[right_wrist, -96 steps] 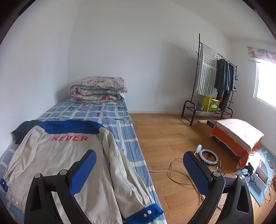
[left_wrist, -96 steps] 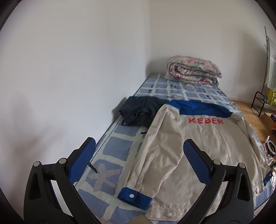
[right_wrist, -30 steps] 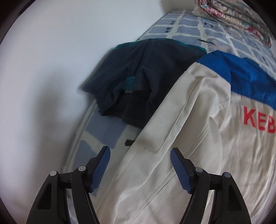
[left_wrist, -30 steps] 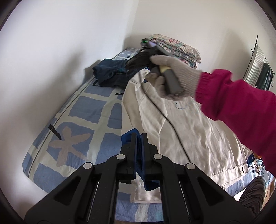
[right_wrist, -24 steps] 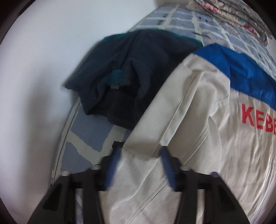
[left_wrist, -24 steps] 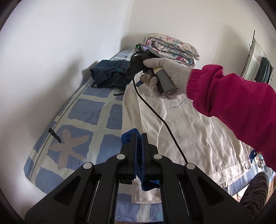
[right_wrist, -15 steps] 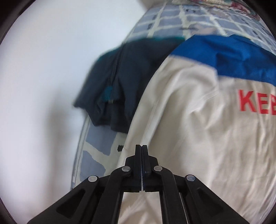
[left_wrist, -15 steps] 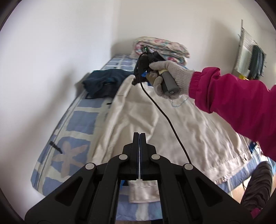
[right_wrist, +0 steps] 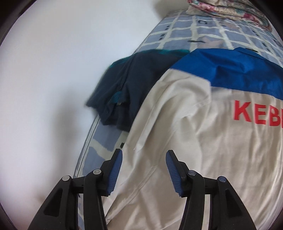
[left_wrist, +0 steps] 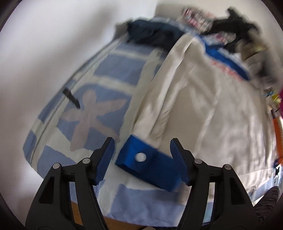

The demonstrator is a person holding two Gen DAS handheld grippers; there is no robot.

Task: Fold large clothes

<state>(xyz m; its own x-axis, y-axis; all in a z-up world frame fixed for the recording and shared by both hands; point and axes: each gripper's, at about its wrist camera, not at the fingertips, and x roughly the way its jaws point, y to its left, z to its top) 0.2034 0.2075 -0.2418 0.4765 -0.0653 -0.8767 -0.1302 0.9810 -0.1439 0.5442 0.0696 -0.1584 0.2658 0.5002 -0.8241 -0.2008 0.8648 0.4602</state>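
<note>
While both tools hover over the bed (left_wrist: 109, 74), their jaws stand apart and hold nothing. The left gripper (left_wrist: 142, 162) points straight at the blue cuff (left_wrist: 146, 168), which lies between its open fingers in the view, flat on the sheet at the near end of the sleeve (left_wrist: 159, 99). The right gripper (right_wrist: 142, 171) frames the upper sleeve near the shoulder seam of the jacket (right_wrist: 212, 150).

The jacket lies back-up on the bed, blue yoke toward the far end. The sleeve's long axis runs away from the left gripper, cuff near and shoulder far (the left gripper is the nearer one to the cuff, the right to the shoulder). A sleeve fold probably calls for a pinch at each end.

A dark garment (right_wrist: 134, 85) lies just beside the shoulder, partly under the jacket's edge, toward the wall (right_wrist: 53, 70); a pinch there could catch it. A folded quilt (right_wrist: 230, 8) sits well apart at the head of the bed.
</note>
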